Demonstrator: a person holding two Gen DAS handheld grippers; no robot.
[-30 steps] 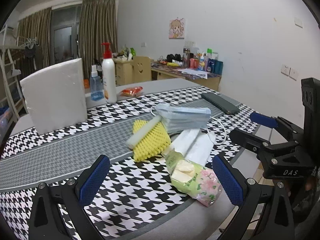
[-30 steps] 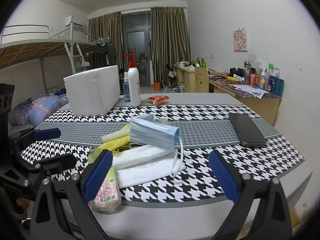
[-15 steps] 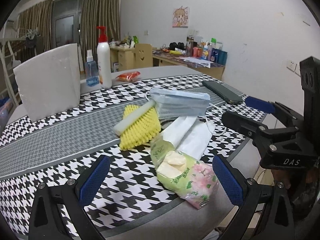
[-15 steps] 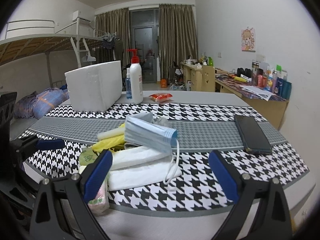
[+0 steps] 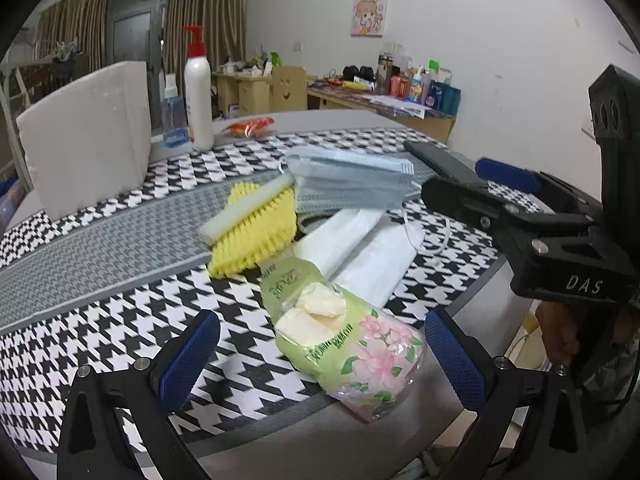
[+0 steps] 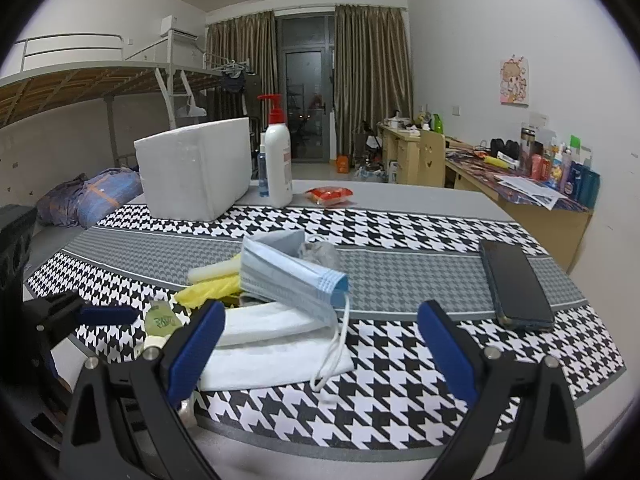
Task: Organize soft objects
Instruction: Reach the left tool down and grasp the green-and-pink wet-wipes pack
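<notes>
The left tongs [image 5: 320,354] are wide apart and hold nothing. They hang just over the near edge of the worktop [image 5: 120,236], which has a black and white cloth on it. Between their blue pads sits a green tissue pack [image 5: 344,340] with pink flowers. Part of the pack sticks out past the worktop edge.

Behind the pack lies a little heap of soft things. There are white folded masks [image 5: 368,252], a yellow foam net [image 5: 256,236] with a white foam stick [image 5: 248,208] on top, and a stack of blue masks [image 5: 352,184] leaning on the rest.

The right tongs [image 6: 316,344] are wide apart too and hold nothing. They are near the heap, with the white masks just in front of them. A dark phone [image 6: 516,284] lies flat on the cloth, off to the right, apart from the heap.

At the far side stand a white foam box [image 6: 196,172], a white pump bottle [image 6: 279,160] and a small red packet [image 6: 330,195].
</notes>
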